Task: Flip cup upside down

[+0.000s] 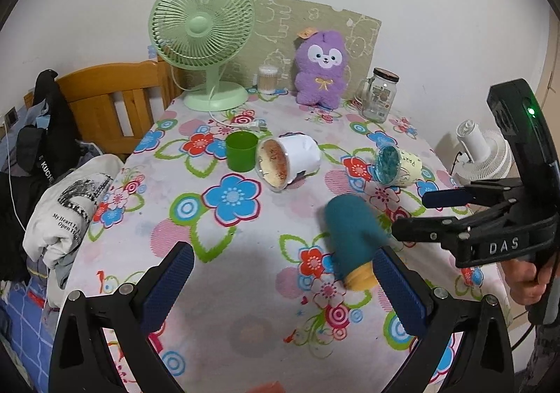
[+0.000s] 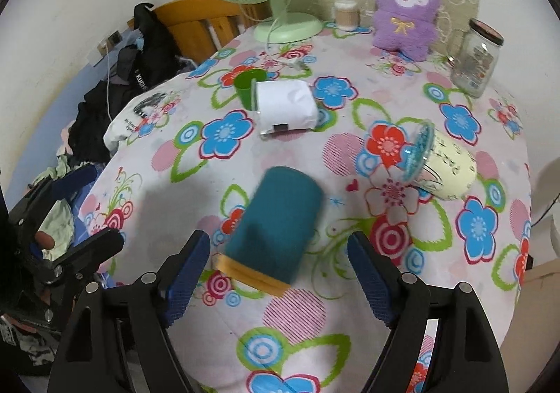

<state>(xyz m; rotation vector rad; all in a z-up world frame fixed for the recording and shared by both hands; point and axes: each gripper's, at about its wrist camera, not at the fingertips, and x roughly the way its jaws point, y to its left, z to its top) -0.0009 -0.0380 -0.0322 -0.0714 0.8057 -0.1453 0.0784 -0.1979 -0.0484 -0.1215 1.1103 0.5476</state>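
A teal cup with a yellow rim band (image 2: pixel 276 228) lies tilted on its side on the floral tablecloth, blurred, rim end toward me. It sits between and just ahead of my right gripper's open fingers (image 2: pixel 280 274), not gripped. In the left wrist view the same cup (image 1: pixel 353 239) lies beside my left gripper's right finger (image 1: pixel 399 291). My left gripper (image 1: pixel 283 284) is open and empty. The right gripper (image 1: pixel 420 214) shows at the right edge of that view, jaws apart.
A white cup (image 1: pixel 288 161), a green cup (image 1: pixel 240 150) standing upright and a cream cup with a blue lid (image 1: pixel 399 165) are farther back. A green fan (image 1: pixel 203 39), purple plush (image 1: pixel 322 67) and glass jar (image 1: pixel 379 95) stand at the rear. Clothes (image 1: pixel 66 204) lie at the table's left edge.
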